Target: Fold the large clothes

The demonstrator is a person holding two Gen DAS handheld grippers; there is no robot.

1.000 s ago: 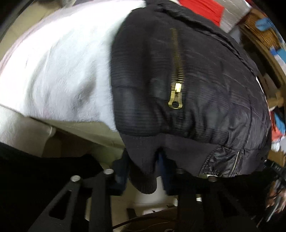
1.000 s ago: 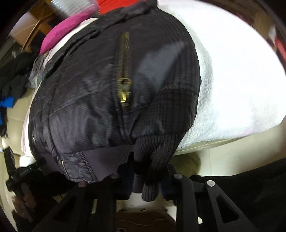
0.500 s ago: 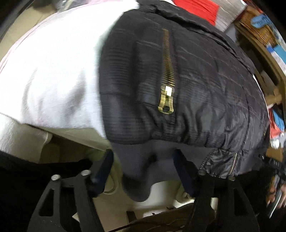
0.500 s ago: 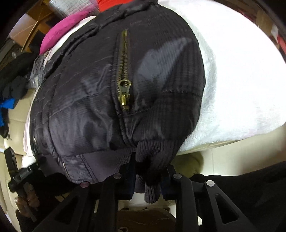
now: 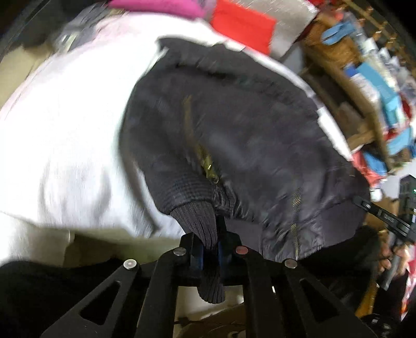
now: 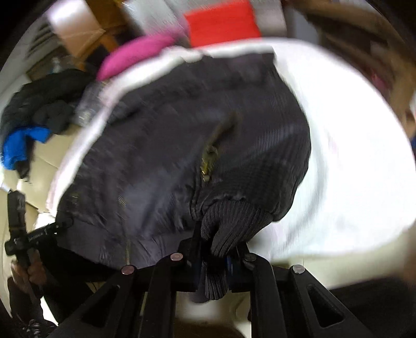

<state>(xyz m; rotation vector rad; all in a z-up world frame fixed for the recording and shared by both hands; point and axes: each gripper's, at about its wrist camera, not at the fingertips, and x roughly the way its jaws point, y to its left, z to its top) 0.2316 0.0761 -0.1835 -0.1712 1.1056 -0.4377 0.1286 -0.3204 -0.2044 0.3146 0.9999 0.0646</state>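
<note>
Left wrist view: left gripper (image 5: 209, 256) has just clamped shut on a ribbed cuff (image 5: 205, 223) of the black jacket (image 5: 234, 130), which lies ahead on a white surface (image 5: 65, 130). Right gripper (image 6: 214, 262), closing, pinches the other cuff (image 6: 228, 223). Thick knit could slip free; uneven lifting may skew the fold.

A white fleecy blanket (image 5: 65, 145) covers the surface that carries the clothes, with a cream edge (image 6: 312, 265) showing below its near side. A black jacket (image 5: 234, 135) lies directly on the blanket, spread over its middle and reaching the near edge. At the blanket's far edge rest a pink cloth (image 6: 135, 54) and a red one (image 6: 221, 23). Beside the blanket, on the cream surface, sits a heap of dark clothes (image 6: 44, 104) with a blue piece (image 6: 18, 145).
</note>
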